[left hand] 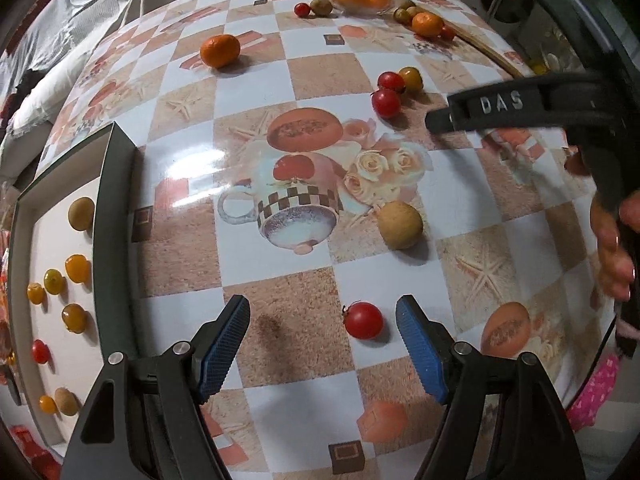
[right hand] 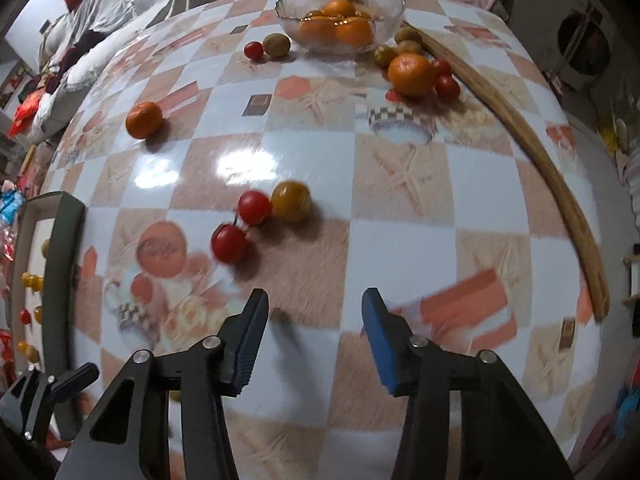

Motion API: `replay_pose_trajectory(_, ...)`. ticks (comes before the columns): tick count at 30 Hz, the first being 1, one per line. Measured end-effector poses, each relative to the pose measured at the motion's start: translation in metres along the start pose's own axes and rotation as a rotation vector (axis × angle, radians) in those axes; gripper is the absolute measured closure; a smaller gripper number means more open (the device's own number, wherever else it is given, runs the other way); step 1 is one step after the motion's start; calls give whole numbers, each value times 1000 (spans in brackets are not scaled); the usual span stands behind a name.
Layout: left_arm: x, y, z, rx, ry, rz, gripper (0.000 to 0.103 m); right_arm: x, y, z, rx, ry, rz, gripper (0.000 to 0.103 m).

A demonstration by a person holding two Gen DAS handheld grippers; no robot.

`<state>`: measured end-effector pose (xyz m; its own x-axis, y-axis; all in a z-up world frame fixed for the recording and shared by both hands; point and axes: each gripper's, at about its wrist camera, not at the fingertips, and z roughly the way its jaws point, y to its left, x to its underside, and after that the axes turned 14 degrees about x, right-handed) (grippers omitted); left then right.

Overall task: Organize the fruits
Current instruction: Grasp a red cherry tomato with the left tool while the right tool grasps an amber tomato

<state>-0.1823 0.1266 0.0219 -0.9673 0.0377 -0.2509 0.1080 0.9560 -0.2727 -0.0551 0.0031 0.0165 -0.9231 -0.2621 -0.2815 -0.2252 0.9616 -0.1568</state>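
Left to right, only my left view shows the dark-rimmed white tray [left hand: 116,200] of small fruits, my left gripper [left hand: 323,346] spread beside a glossy round red tomato [left hand: 363,320], pinching nothing; my right gripper [right hand: 315,344], jaws apart and empty, faces the ribbed glass bowl [right hand: 384,20] of oranges.

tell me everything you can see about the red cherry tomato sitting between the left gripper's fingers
The red cherry tomato is small, round, glossy and evenly red, with a dark green stem stub on its left side. It looks whole and unbruised. It rests on the checked tablecloth, on the border of a tan square and a white one, casting a small shadow. It lies between the open blue pads of the left gripper, nearer the right-hand pad, and neither pad touches it.
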Motion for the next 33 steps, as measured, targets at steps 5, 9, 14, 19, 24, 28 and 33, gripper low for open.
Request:
replay_pose_trajectory(5, -1, -1, 8, -26, 2, -34, 26, -17, 5, 6, 1, -47, -47, 52)
replay_pose_trajectory(9, -2, -1, 11, -37, 0, -68, 27, -25, 14, 8, 5, -86, -93, 53)
replay_pose_trajectory(14, 2, -5, 11, -49, -6, -91, 27, -37, 21, 10, -3, -113, -120, 69)
replay_pose_trajectory(19, 4, -2, 8, -32, -5, -121, 34, -39, 19, 9, -34, -99, -118, 80)
replay_pose_trajectory(24, 5, 6, 5, -19, 2, -134, 34, -28, 9, 5, -61, -67, -78, 80)
replay_pose_trajectory(28, 4, 6, 7, -31, 15, -108, 34, -15, -2, 2, -78, -36, -37, 80)
replay_pose_trajectory(33, 0, -5, 7, -10, 23, -62, 61, -2, -13, -5, -90, -14, 1, 80)
